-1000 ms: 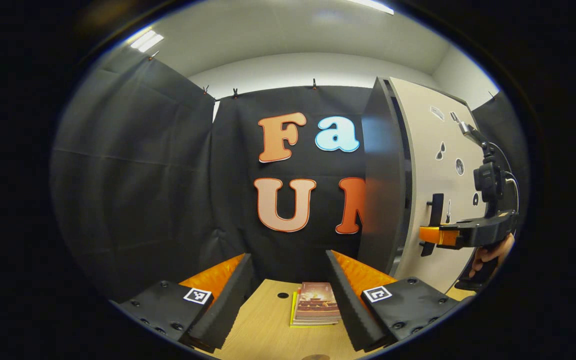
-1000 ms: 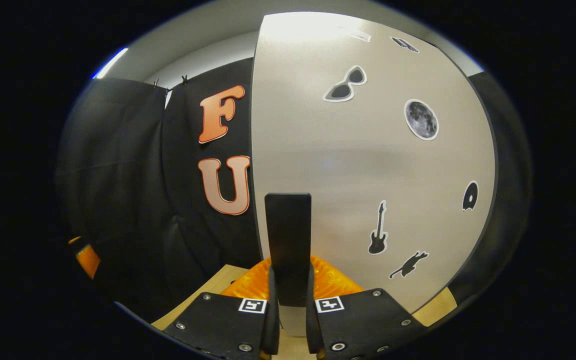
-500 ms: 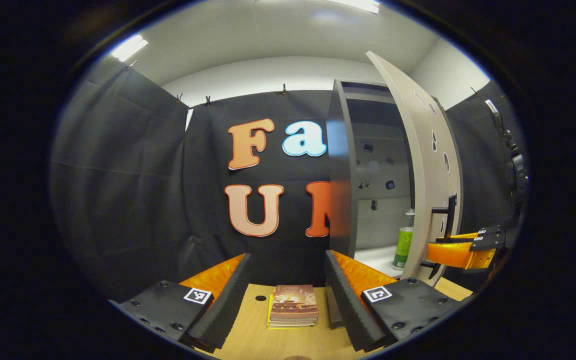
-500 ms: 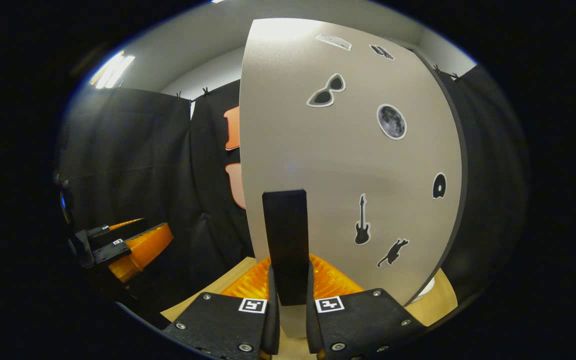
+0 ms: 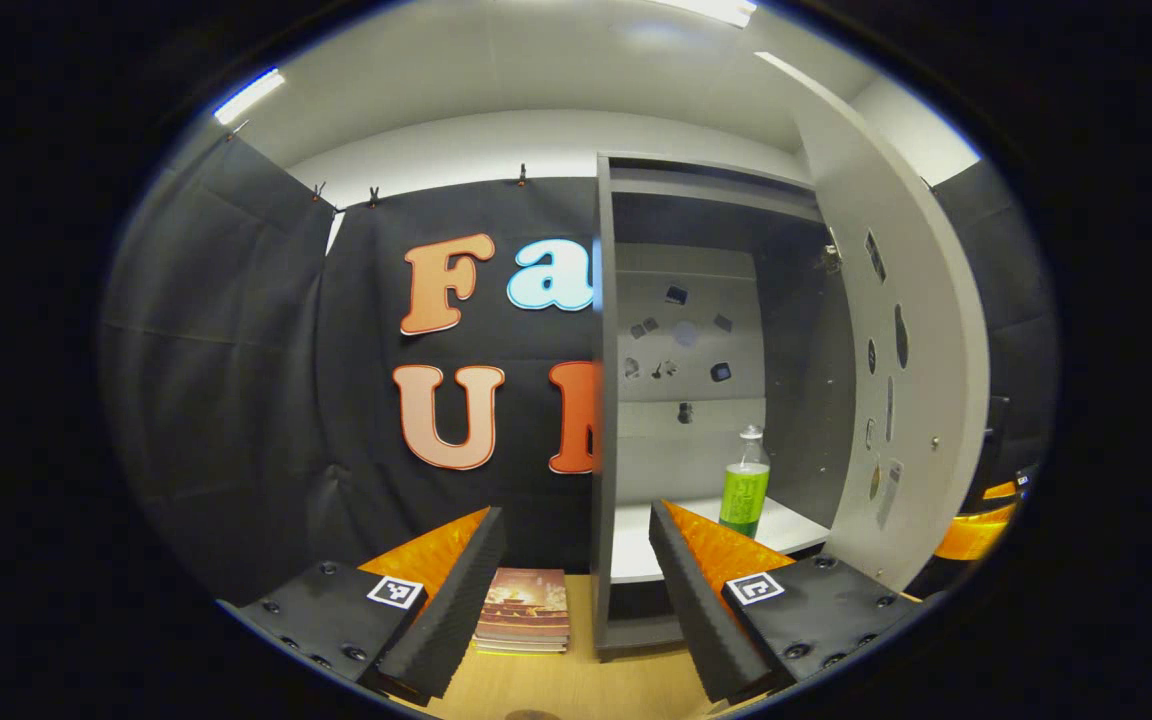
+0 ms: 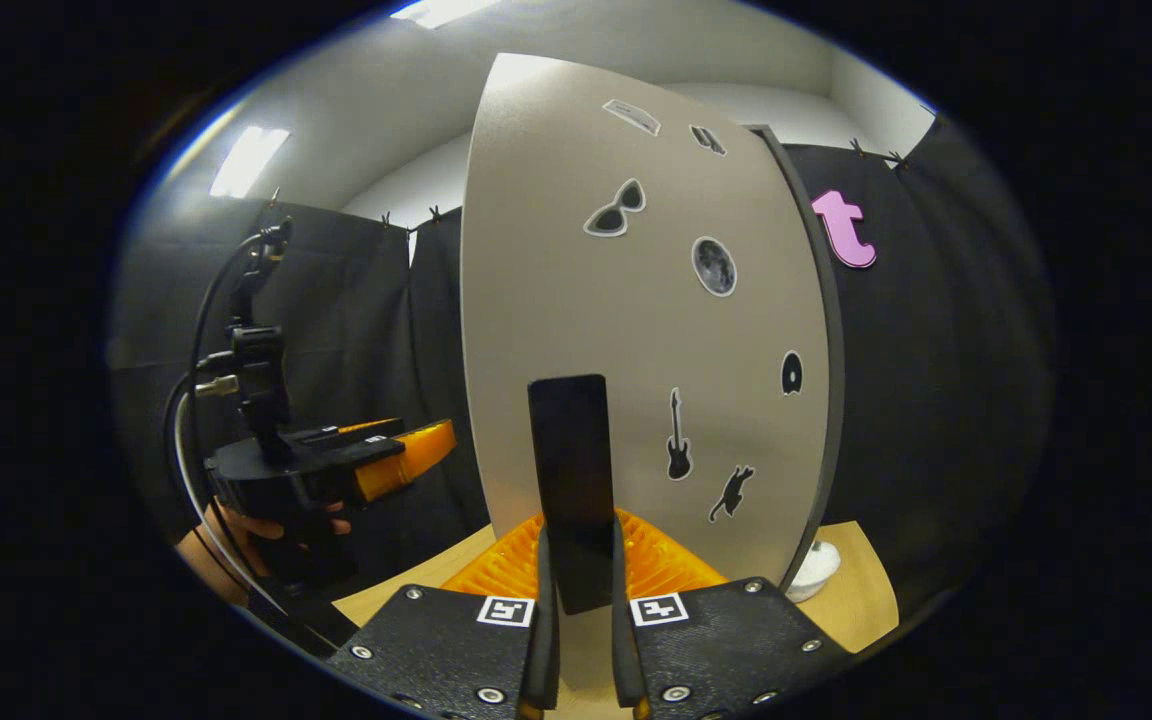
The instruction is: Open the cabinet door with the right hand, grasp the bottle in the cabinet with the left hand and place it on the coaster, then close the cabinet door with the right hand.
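Right hand-held gripper (image 6: 577, 640): clamped on the door handle (image 6: 572, 480).
Left hand-held gripper (image 5: 576, 590): wide apart, holding nothing.
Bottle (image 5: 744, 488): ahead-right of it, in the cabinet (image 5: 636, 540).

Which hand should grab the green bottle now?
The left. The left gripper is open and looks straight into the open cabinet, where the bottle stands on the shelf. The right gripper is busy: its fingers are shut on the door handle, holding the door open.

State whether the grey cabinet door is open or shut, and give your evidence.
Open: the grey cabinet door stands swung wide, baring the white shelf and the upright green bottle on it.
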`<state>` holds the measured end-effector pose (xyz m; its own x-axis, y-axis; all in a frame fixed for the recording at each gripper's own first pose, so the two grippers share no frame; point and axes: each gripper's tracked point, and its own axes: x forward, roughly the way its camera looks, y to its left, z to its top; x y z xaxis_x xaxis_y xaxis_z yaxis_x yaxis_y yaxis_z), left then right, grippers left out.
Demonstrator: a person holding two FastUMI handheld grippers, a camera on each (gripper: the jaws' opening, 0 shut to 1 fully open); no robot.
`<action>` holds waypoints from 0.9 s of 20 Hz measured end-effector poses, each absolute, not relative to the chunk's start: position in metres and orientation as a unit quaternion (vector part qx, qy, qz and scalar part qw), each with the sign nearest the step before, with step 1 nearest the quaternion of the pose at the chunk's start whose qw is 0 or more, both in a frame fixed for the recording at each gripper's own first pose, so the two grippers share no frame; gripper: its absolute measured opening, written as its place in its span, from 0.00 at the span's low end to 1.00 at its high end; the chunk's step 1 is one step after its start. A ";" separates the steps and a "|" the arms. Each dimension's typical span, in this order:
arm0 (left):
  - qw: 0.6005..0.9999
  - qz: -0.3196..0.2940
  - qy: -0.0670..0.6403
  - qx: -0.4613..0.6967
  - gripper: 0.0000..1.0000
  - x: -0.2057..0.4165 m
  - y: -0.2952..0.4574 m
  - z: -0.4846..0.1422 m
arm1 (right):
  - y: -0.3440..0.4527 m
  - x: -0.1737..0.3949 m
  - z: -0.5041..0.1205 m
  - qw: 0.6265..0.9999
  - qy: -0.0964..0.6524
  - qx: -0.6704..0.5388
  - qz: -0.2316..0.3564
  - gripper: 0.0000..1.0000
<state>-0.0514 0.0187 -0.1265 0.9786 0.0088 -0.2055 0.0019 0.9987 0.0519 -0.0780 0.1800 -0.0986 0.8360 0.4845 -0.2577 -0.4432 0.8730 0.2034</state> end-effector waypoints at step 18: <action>0.978 -0.107 0.176 -0.023 0.95 0.047 -0.141 -0.233 | 0.106 -0.079 -0.095 0.974 0.122 0.099 0.162 0.22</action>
<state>0.0475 -0.1412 -0.2328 0.9148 -0.2179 -0.3402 0.2020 0.9760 -0.0820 -0.0795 0.1061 -0.0953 0.9178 0.3396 -0.2058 -0.2914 0.9281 0.2318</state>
